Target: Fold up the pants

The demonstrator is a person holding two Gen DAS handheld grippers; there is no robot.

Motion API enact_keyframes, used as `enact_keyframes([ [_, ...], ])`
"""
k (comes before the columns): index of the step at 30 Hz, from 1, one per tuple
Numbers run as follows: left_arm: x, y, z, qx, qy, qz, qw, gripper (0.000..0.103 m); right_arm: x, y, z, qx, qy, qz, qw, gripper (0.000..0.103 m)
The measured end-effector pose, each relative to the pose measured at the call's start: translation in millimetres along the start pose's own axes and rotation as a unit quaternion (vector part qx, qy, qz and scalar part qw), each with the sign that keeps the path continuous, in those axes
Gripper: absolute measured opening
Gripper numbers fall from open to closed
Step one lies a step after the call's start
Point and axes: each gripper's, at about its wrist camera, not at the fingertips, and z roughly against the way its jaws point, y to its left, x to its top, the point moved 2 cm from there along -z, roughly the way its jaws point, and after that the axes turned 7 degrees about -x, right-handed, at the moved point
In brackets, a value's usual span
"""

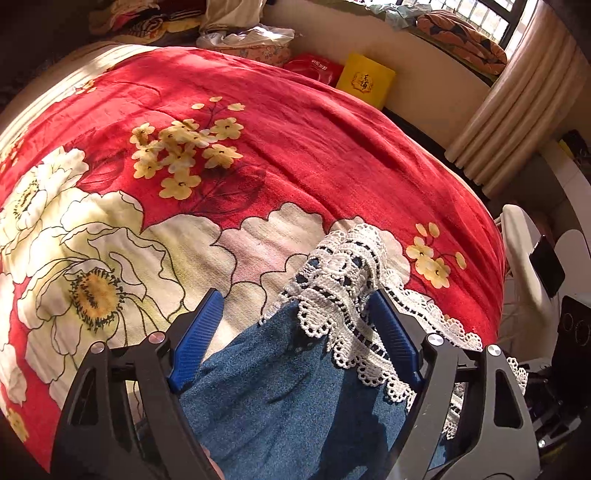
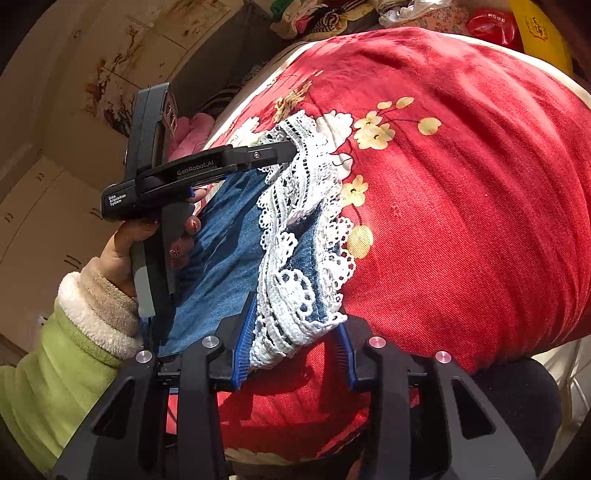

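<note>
The pants are blue denim (image 1: pixel 280 387) with a white lace hem (image 1: pixel 343 273), lying on a red flowered blanket (image 1: pixel 295 147). My left gripper (image 1: pixel 295 306) is open; the denim leg and lace hem lie between its blue pads (image 1: pixel 199 332), draped against the right one. In the right wrist view the left gripper (image 2: pixel 291 151) reaches the far lace edge. My right gripper (image 2: pixel 295 328) is open around the near lace hem (image 2: pixel 291 295) and denim (image 2: pixel 221 258).
The bed's right edge drops off near a white chair (image 1: pixel 524 254) and curtains (image 1: pixel 517 118). A yellow box (image 1: pixel 365 79) and a red bag (image 1: pixel 314 68) stand behind the bed. Piled clothes (image 1: pixel 240 33) lie at the head. A cabinet (image 2: pixel 55 155) stands left.
</note>
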Motion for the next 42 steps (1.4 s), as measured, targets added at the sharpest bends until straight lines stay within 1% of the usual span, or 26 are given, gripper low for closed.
enact_keyframes([
  [2,-1.1,-2.8,-0.6,-0.012,0.001,-0.004,0.9999,0.051,0.4,1.3,-2.1,-0.003,-0.002,0.001,1.0,0.029],
  [3,-1.7,-4.9,-1.2,-0.017,0.003,-0.006,0.9998,0.046,0.2,2.4,-1.7,-0.003,-0.004,0.001,1.0,0.027],
  [5,-3.9,-8.8,-0.5,-0.021,0.005,-0.014,0.9997,0.026,1.0,6.2,-0.8,-0.006,-0.009,0.006,1.0,0.025],
  [6,-4.0,-8.5,0.6,-0.034,0.006,-0.012,0.9993,0.02,2.0,8.7,-0.5,-0.008,-0.012,0.01,1.0,0.025],
  [7,-4.6,-7.1,3.1,-0.046,0.004,-0.005,0.9989,0.016,2.5,11.1,0.6,-0.008,-0.015,0.013,1.0,0.025],
  [11,-4.8,-1.6,22.6,-0.075,-0.029,0.008,0.9968,0.014,4.9,26.5,8.9,-0.015,-0.033,0.039,0.999,0.025],
  [13,-4.2,0.6,38.2,-0.091,-0.049,0.014,0.9945,0.014,5.7,37.7,13.9,-0.011,-0.043,0.056,0.997,0.025],
  [16,-6.9,2.3,63.5,-0.104,-0.077,0.013,0.9915,0.014,4.6,60.8,23.6,-0.006,-0.059,0.088,0.994,0.025],
  [22,-28.2,21.7,109.0,-0.114,-0.125,0.026,0.9852,0.014,-3.7,114.2,27.9,0.0,-0.075,0.169,0.983,0.025],
  [27,-60.7,49.1,135.3,-0.122,-0.153,0.059,0.9789,0.015,-17.1,155.4,7.6,0.004,-0.058,0.229,0.972,0.025],
  [29,-76.7,60.0,141.0,-0.118,-0.158,0.077,0.9775,0.017,-25.1,169.4,-6.5,0.005,-0.047,0.251,0.967,0.025],
  [33,-108.6,83.5,146.5,-0.115,-0.166,0.121,0.9719,0.019,-45.9,189.9,-38.6,-0.001,-0.011,0.284,0.959,0.025],
  [36,-126.8,97.5,156.7,-0.119,-0.181,0.154,0.9639,0.028,-62.9,202.4,-56.6,-0.01,0.005,0.313,0.95,0.025],
  [37,-132.1,101.6,162.0,-0.114,-0.19,0.165,0.9611,0.036,-67.3,207.4,-61.9,-0.016,0.009,0.324,0.946,0.025],
  [38,-137.1,106.0,167.3,-0.118,-0.196,0.177,0.9572,0.047,-72.1,211.7,-66.5,-0.019,0.013,0.335,0.942,0.025],
  [39,-143.3,110.8,172.7,-0.125,-0.204,0.19,0.9522,0.052,-77.7,215.9,-71.2,-0.02,0.02,0.348,0.937,0.027],
  [40,-149.4,115.0,178.3,-0.125,-0.213,0.204,0.9473,0.064,-83.1,219.6,-76.1,-0.028,0.025,0.362,0.931,0.028],
  [41,-155.6,118.8,183.3,-0.129,-0.219,0.218,0.9421,0.068,-87.4,221.1,-81.4,-0.037,0.028,0.374,0.926,0.028],
  [42,-162.0,121.6,187.6,-0.138,-0.223,0.229,0.9373,0.068,-90.8,222.3,-85.8,-0.043,0.03,0.384,0.922,0.028],
])
